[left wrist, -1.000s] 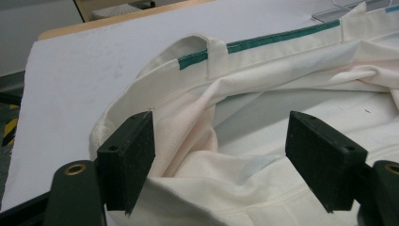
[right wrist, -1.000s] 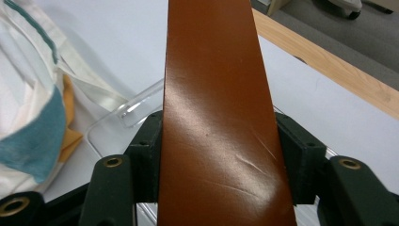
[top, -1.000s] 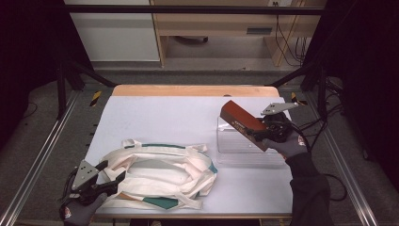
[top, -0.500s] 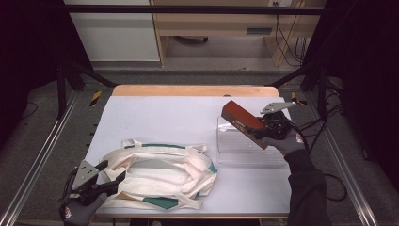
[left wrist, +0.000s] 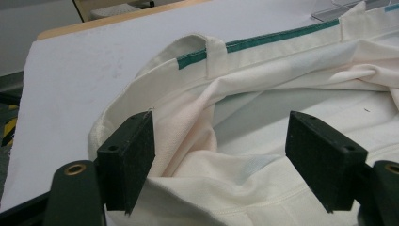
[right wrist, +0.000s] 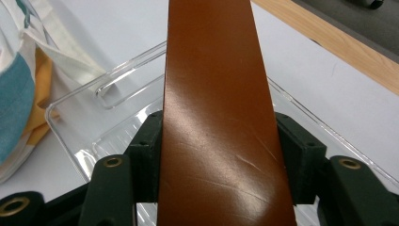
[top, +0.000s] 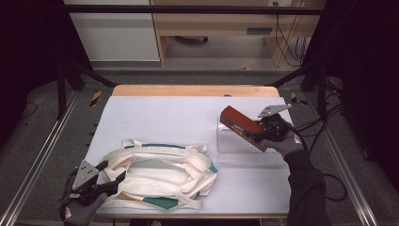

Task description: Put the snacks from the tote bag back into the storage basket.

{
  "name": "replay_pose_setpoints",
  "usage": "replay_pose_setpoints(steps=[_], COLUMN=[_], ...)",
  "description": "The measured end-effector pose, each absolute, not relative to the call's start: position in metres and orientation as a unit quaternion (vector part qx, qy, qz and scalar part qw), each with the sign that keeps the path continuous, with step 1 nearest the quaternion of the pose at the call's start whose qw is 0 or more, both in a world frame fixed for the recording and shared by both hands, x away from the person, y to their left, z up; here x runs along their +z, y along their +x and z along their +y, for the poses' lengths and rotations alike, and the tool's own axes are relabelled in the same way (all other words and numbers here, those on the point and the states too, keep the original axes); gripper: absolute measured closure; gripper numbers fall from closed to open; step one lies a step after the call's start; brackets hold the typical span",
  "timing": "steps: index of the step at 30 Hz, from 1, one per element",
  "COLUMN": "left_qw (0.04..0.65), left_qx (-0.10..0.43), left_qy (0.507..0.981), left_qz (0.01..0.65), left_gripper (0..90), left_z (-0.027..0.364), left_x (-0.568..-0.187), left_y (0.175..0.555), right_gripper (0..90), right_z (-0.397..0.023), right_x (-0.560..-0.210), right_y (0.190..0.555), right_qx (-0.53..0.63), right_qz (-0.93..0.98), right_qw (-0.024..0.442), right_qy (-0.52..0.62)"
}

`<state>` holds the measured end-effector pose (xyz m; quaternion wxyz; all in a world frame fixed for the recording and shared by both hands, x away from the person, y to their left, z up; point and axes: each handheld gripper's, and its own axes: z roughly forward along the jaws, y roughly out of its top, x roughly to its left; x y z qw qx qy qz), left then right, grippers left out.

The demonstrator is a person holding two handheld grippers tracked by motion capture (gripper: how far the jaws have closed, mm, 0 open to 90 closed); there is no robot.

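Observation:
A flat reddish-brown box (top: pixel 241 125) hangs tilted above a clear plastic tray (top: pixel 235 155) at the table's right, with my right gripper (top: pixel 261 135) shut on its near end. In the right gripper view the brown box (right wrist: pixel 216 117) runs up between both jaws over the clear tray (right wrist: pixel 113 89). A cream tote bag with green trim (top: pixel 160 174) lies crumpled at the front left. My left gripper (top: pixel 112 179) stands open at the bag's left end. In the left gripper view its jaws straddle folds of the cream bag (left wrist: pixel 263 117) without closing on them.
The white table top (top: pixel 164 117) has a wooden strip (top: pixel 193 90) along its far edge. Metal rails (top: pixel 37 165) run along both sides. Cables (top: pixel 329 122) trail on the floor at the right. A cabinet and wooden desk (top: pixel 211 23) stand beyond the table.
The right gripper has shifted the brown box very slightly; the left gripper and the bag have stayed put.

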<state>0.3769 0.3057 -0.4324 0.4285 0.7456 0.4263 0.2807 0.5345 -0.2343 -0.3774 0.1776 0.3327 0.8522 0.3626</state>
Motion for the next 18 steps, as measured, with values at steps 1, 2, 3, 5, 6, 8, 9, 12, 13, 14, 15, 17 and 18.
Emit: replay_pose_setpoints(steps=[1, 2, 3, 5, 6, 8, 9, 12, 13, 14, 15, 17, 18], left_qw=[0.428, 0.428, 0.428, 0.428, 0.428, 0.428, 0.428, 0.428, 0.428, 0.428, 0.428, 0.428, 0.428], left_qx=[0.281, 0.281, 0.281, 0.281, 0.281, 0.281, 0.281, 0.281, 0.281, 0.281, 0.281, 0.281, 0.28], left_qy=[0.746, 0.746, 0.746, 0.746, 0.746, 0.746, 0.746, 0.746, 0.746, 0.746, 0.746, 0.746, 0.746], left_qz=[0.426, 0.426, 0.426, 0.426, 0.426, 0.426, 0.426, 0.426, 0.426, 0.426, 0.426, 0.426, 0.426], left_gripper=[24.2, 24.1, 24.1, 24.2, 24.2, 24.2, 24.2, 24.2, 24.2, 24.1, 24.1, 24.2, 24.2], left_z=[0.3057, 0.3056, 0.3056, 0.3056, 0.3057, 0.3057, 0.3056, 0.3057, 0.3056, 0.3055, 0.3053, 0.3052, 0.3052], left_x=[-0.4324, -0.4325, -0.4325, -0.4324, -0.4324, -0.4325, -0.4325, -0.4325, -0.4325, -0.4326, -0.4326, -0.4327, -0.4328], left_y=[0.3769, 0.377, 0.3769, 0.3768, 0.3768, 0.3769, 0.3769, 0.3769, 0.377, 0.377, 0.377, 0.3771, 0.3773], right_gripper=[43.3, 43.3, 43.3, 43.3, 43.3, 43.3, 43.3, 43.3, 43.3, 43.3, 43.3, 43.4, 43.4], right_z=[-0.2341, -0.2339, -0.2338, -0.2331, -0.2331, -0.233, -0.2334, -0.2353, -0.2364, -0.2374, -0.2379, -0.2391, -0.2393], right_x=[-0.3783, -0.3789, -0.3801, -0.3822, -0.3829, -0.3842, -0.3848, -0.3851, -0.3849, -0.3847, -0.3851, -0.3863, -0.3867], right_y=[0.5348, 0.535, 0.5357, 0.5364, 0.5366, 0.5365, 0.5365, 0.5365, 0.5368, 0.5368, 0.5365, 0.5368, 0.5366], right_qx=[0.362, 0.36, 0.36, 0.359, 0.359, 0.362, 0.361, 0.362, 0.363, 0.362, 0.364, 0.366, 0.368], right_qz=[0.853, 0.854, 0.855, 0.857, 0.858, 0.857, 0.857, 0.857, 0.857, 0.859, 0.858, 0.86, 0.859], right_qw=[0.177, 0.176, 0.175, 0.173, 0.174, 0.172, 0.171, 0.172, 0.173, 0.175, 0.172, 0.172, 0.169], right_qy=[0.332, 0.331, 0.329, 0.326, 0.323, 0.325, 0.324, 0.325, 0.321, 0.318, 0.318, 0.312, 0.313])
